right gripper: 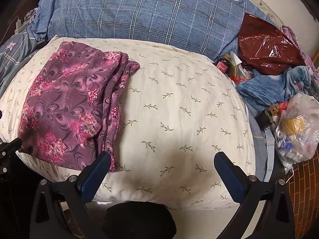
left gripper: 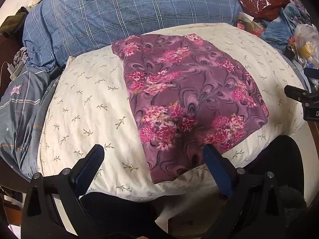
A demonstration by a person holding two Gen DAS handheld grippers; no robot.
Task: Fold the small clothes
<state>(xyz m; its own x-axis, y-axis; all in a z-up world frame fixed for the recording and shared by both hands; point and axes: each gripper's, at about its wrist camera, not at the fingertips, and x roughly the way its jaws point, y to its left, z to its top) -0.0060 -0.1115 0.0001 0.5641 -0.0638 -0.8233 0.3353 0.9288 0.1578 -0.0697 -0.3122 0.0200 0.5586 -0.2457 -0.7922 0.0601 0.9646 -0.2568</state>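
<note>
On the cream pillow with the small green leaf print, we are seeing the purple floral garment lying folded into a rough rectangle. In the left wrist view it is resting on the middle and right part of the pillow, and in the right wrist view the layered fold edges are showing along its right side, with one corner sticking out at the far end.

The left gripper is hanging just above the near edge of the garment, with its fingers standing wide apart and holding nothing. The right gripper is hovering over the bare part of the pillow, beside the garment, and its blue-padded fingers are also spread wide with nothing between them. The left one of these fingers is overlapping the near corner of the garment in the picture; we cannot tell if it is touching.

Behind the pillow, a blue checked duvet is lying. To the right, we are seeing a dark red plastic bag, some blue denim clothing and a clear plastic bag.
</note>
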